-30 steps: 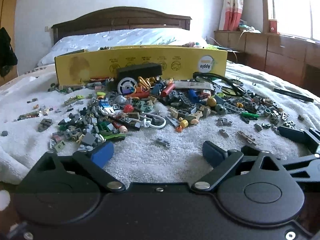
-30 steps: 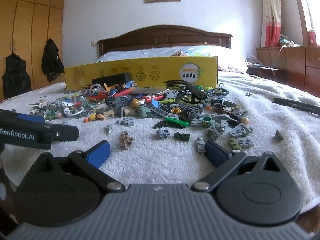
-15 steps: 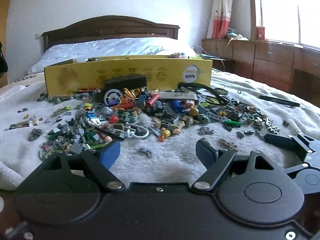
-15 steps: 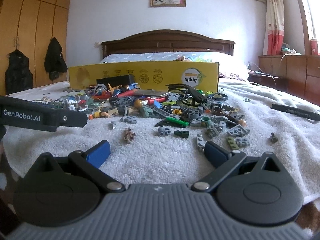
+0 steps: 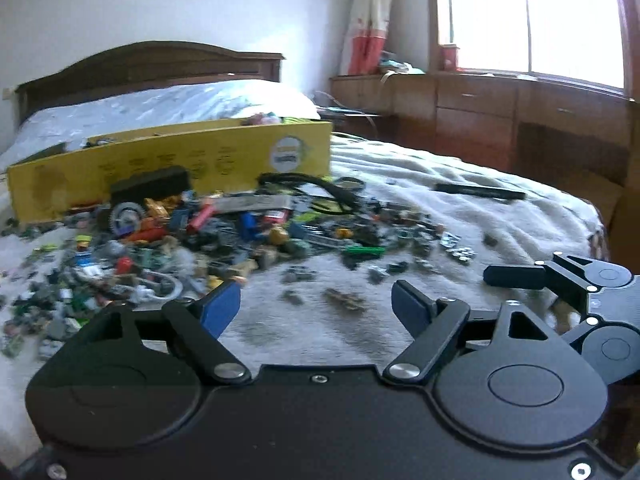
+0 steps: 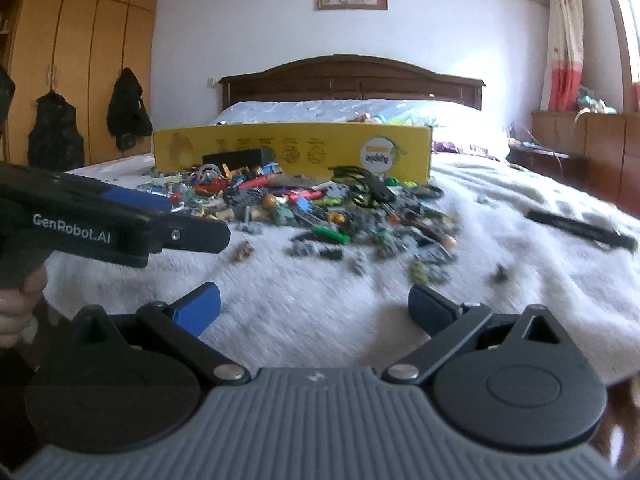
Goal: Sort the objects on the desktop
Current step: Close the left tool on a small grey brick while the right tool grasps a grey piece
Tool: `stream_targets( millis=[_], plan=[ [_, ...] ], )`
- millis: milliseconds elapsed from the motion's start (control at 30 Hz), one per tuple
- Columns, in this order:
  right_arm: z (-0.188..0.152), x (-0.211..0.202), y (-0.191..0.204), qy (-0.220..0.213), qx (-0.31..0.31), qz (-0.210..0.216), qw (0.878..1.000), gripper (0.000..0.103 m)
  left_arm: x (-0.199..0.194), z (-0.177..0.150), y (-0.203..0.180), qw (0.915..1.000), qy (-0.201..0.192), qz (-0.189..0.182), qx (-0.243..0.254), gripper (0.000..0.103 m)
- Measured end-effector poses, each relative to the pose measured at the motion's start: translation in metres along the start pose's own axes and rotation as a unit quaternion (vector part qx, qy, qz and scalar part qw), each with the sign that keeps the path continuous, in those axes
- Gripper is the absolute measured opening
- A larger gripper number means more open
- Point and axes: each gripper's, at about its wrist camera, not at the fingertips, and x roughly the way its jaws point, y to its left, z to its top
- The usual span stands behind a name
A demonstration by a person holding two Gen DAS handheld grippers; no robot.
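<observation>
Covering the fluffy white towel (image 6: 320, 300), small angular plastic pieces (image 6: 304, 208) lie jumbled.

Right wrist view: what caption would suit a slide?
Open fingers hover over a white blanket strewn with toy bricks before a yellow box.

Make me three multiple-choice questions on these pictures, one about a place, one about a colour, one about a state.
1. Where does the pile of small toy parts lie? A in front of the long box; B inside it; C on the floor.
2. What colour is the long box? A red; B yellow; C white.
3. What is between the right gripper jaws? A a brick; B a cable; C nothing.

A: the pile spreads on the white blanket before the box.
B: its side is yellow.
C: only blanket shows between its blue pads.
</observation>
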Motion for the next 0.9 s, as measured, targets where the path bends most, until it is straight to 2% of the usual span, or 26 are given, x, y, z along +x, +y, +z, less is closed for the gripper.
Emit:
stream_targets(
  millis=[33,100,167,367,500,600,767,800,833,867,900],
  plan=[
    [-0.002,-0.003,-0.004,-0.002,0.002,0.001,1.0,0.103,0.001,0.0,-0.002,0.9999,0.005,-0.014,0.002,0.073],
    [-0.005,-0.007,-0.008,-0.007,0.003,0.0,1.0,0.103,0.006,0.0,-0.006,0.9988,0.018,-0.045,0.003,0.071],
    [-0.01,-0.009,-0.012,-0.009,0.006,-0.005,1.0,0.103,0.01,-0.001,-0.009,0.9982,0.02,-0.057,0.005,0.069],
    [-0.017,-0.006,-0.011,-0.012,0.015,-0.01,1.0,0.103,0.032,-0.006,-0.013,0.9982,0.031,-0.043,0.028,0.068],
    [-0.018,-0.006,-0.014,-0.015,0.023,-0.006,1.0,0.103,0.039,-0.006,-0.012,0.9985,0.028,-0.041,0.021,0.067],
    [-0.019,-0.006,-0.014,-0.018,0.024,-0.005,1.0,0.103,0.041,-0.005,-0.016,0.9982,0.033,-0.026,0.042,0.062],
    [-0.02,-0.006,-0.011,-0.019,0.017,-0.01,1.0,0.103,0.04,-0.003,-0.017,0.9984,0.036,-0.025,0.035,0.04],
    [-0.021,-0.006,-0.01,-0.019,0.015,-0.012,1.0,0.103,0.04,-0.003,-0.017,0.9985,0.035,-0.024,0.033,0.038],
    [-0.021,-0.006,-0.009,-0.019,0.013,-0.014,1.0,0.103,0.04,-0.003,-0.018,0.9986,0.034,-0.022,0.034,0.032],
    [-0.021,-0.005,-0.008,-0.018,0.01,-0.017,1.0,0.103,0.04,-0.003,-0.018,0.9987,0.032,-0.019,0.035,0.022],
    [-0.021,-0.005,-0.007,-0.017,0.007,-0.019,1.0,0.103,0.041,-0.002,-0.018,0.9988,0.031,-0.016,0.035,0.017]
  ],
)
